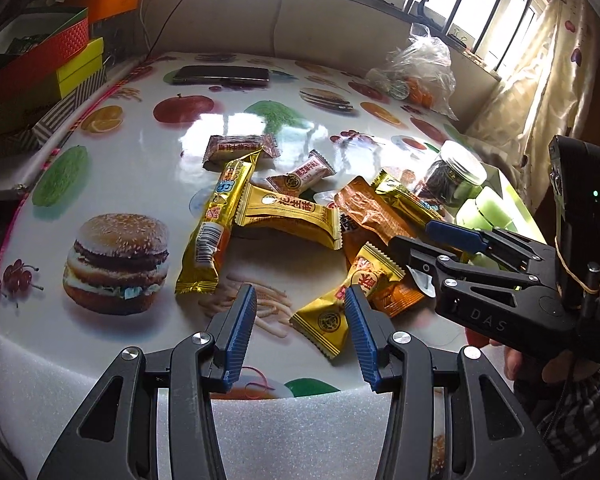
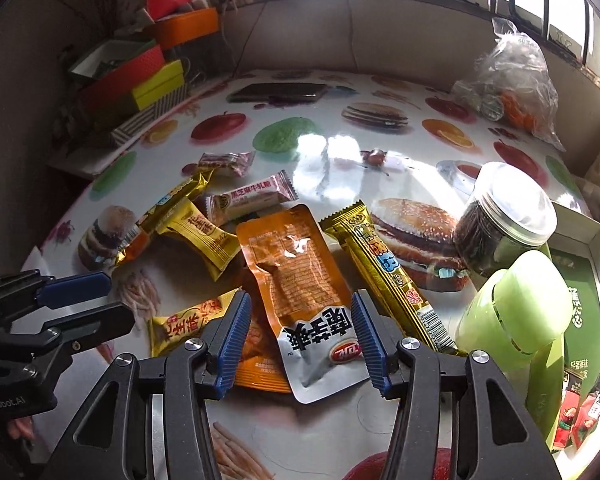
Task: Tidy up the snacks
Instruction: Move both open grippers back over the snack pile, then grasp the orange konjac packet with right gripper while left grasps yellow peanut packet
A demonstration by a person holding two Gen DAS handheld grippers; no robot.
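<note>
Several wrapped snacks lie in a loose pile mid-table. My left gripper (image 1: 300,320) is open and low over the table, its right finger touching a small gold candy (image 1: 342,304). A long gold bar (image 1: 216,224) and a gold peanut candy (image 1: 292,214) lie ahead. My right gripper (image 2: 300,336) is open, its jaws on either side of an orange and silver pouch (image 2: 300,280) that lies flat. A second gold bar (image 2: 384,272) lies right of it. Each gripper shows in the other's view: the right gripper (image 1: 428,248) and the left gripper (image 2: 96,300).
A clear jar with dark contents (image 2: 500,220) and a pale green bottle (image 2: 516,304) stand at the right by a green box (image 2: 584,280). A phone (image 1: 222,74) and a plastic bag (image 1: 416,72) lie at the back. Coloured boxes (image 1: 40,60) are stacked left.
</note>
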